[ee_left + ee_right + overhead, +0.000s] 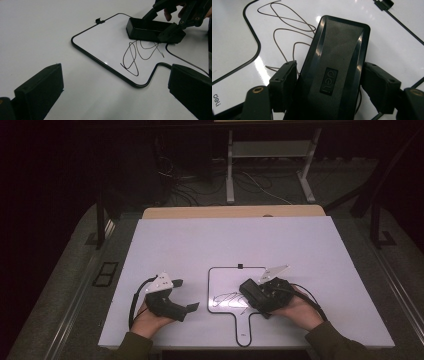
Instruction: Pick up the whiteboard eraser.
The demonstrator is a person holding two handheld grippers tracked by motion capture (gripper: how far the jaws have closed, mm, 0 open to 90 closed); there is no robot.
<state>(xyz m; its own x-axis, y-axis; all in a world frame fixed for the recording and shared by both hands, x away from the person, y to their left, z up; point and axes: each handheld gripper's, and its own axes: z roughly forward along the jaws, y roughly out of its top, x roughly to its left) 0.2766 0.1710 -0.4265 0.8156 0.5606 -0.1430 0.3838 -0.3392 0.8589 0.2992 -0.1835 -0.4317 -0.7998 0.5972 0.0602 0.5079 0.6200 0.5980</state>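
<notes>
Eraser [334, 75], a black plastic block with a moulded top, sits on the small whiteboard [220, 280] near the front edge of the tabletop [200, 240], right of centre, just beside the scribbled line [135, 53]. The right gripper [329, 87] has its jaws clamped on the eraser's two long sides, about halfway along. It looks light and rigid, with a glossy shell that could slip, so a hold across the long flanks, low on the body, seems soundest; the flat underside should then stay pressed evenly on the board for wiping. The whiteboard is thin, with a black rim and a short handle pointing to the front edge; it may slide under a push, as nothing pins it. The left gripper [172, 302] rests on the tabletop left of the board, jaws wide apart and holding nothing. No container is on the tabletop
</notes>
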